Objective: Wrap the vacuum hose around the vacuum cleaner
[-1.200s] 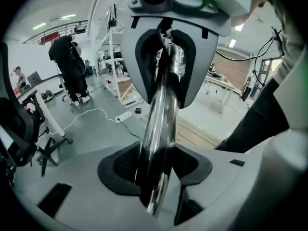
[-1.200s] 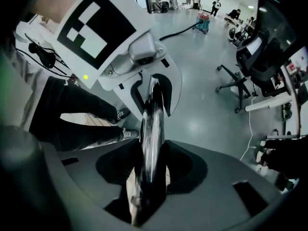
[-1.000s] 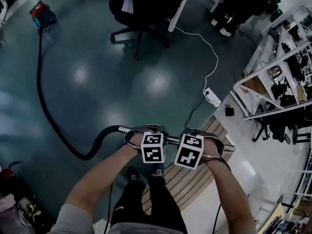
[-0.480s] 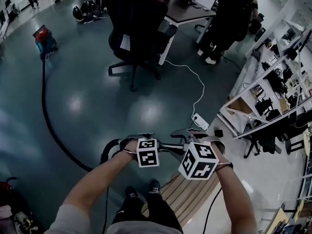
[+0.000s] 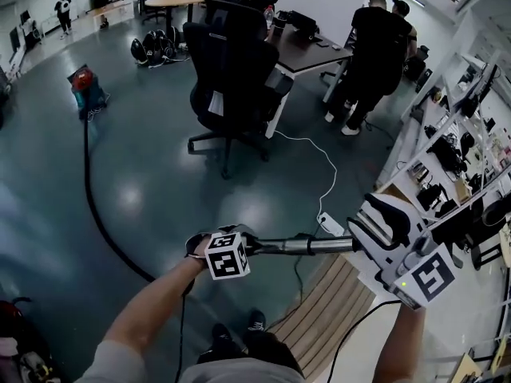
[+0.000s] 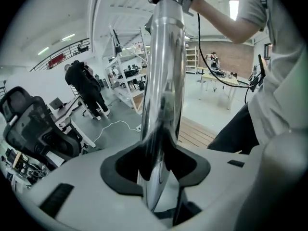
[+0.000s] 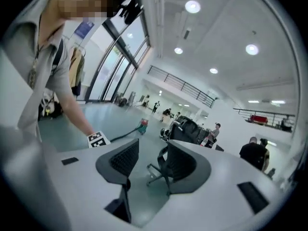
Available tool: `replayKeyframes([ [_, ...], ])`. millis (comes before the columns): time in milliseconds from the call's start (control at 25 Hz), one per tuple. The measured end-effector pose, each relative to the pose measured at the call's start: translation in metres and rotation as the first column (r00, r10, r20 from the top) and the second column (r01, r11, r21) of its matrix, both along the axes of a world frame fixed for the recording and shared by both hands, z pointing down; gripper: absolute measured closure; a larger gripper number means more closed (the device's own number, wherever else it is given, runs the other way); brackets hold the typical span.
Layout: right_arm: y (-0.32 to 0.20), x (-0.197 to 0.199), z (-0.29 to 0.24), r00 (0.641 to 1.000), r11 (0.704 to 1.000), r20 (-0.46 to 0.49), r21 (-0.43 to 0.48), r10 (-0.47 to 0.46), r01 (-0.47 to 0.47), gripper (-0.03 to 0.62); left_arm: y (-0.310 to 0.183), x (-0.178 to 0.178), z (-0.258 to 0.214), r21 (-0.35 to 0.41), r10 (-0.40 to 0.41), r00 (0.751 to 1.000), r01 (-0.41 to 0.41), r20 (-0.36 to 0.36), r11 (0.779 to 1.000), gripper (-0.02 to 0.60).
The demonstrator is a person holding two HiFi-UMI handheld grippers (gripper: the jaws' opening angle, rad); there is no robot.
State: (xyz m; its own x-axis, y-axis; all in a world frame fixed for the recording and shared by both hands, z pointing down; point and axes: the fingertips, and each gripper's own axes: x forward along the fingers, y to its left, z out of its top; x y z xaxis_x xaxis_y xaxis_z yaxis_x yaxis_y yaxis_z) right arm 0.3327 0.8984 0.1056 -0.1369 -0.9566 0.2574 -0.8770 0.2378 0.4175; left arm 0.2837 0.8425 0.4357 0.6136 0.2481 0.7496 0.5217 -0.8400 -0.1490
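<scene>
Head view: an office with a glossy dark floor (image 5: 160, 158). The vacuum (image 5: 86, 90) stands far off at upper left, and its hose (image 5: 92, 206) trails across to the metal tube (image 5: 307, 246), whose end perhaps touches the right gripper (image 5: 375, 223). Left gripper view: the left gripper (image 6: 156, 177) is clamped on the tube. Right gripper view: jaws apart, nothing between them.

Materials and surface finish.
Polished, mirror-bright metal tube (image 6: 162, 76); smooth, glossy floor (image 5: 152, 166); bare-wood slatted platform (image 5: 323, 313); dull black hose (image 5: 89, 190).
</scene>
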Motion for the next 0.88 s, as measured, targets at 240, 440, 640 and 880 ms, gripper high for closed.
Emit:
replayKeyframes([
  [240,0.007,0.017,0.044,0.945,0.996,0.319,-0.027,-0.076,0.089,0.422,-0.045,-0.025,-0.044,0.011,-0.091,0.994,0.092,-0.064,0.996,0.417],
  [440,-0.070,-0.045,0.133,0.902,0.917,0.330,-0.189,-0.278,0.352,0.418,-0.081,-0.036,-0.058,0.007,-0.161,0.984,0.162,-0.075,0.987,0.417],
  [640,-0.152,-0.105,0.139,0.750,0.801,0.420,-0.085,-0.510,0.592,0.361,-0.123,-0.049,-0.079,0.002,-0.261,0.961,0.262,-0.090,0.965,0.416],
  [880,-0.183,-0.160,0.086,0.502,0.588,0.379,0.154,-0.777,0.794,0.363,-0.150,-0.064,-0.111,-0.029,-0.363,0.916,0.364,-0.171,0.931,0.416],
])
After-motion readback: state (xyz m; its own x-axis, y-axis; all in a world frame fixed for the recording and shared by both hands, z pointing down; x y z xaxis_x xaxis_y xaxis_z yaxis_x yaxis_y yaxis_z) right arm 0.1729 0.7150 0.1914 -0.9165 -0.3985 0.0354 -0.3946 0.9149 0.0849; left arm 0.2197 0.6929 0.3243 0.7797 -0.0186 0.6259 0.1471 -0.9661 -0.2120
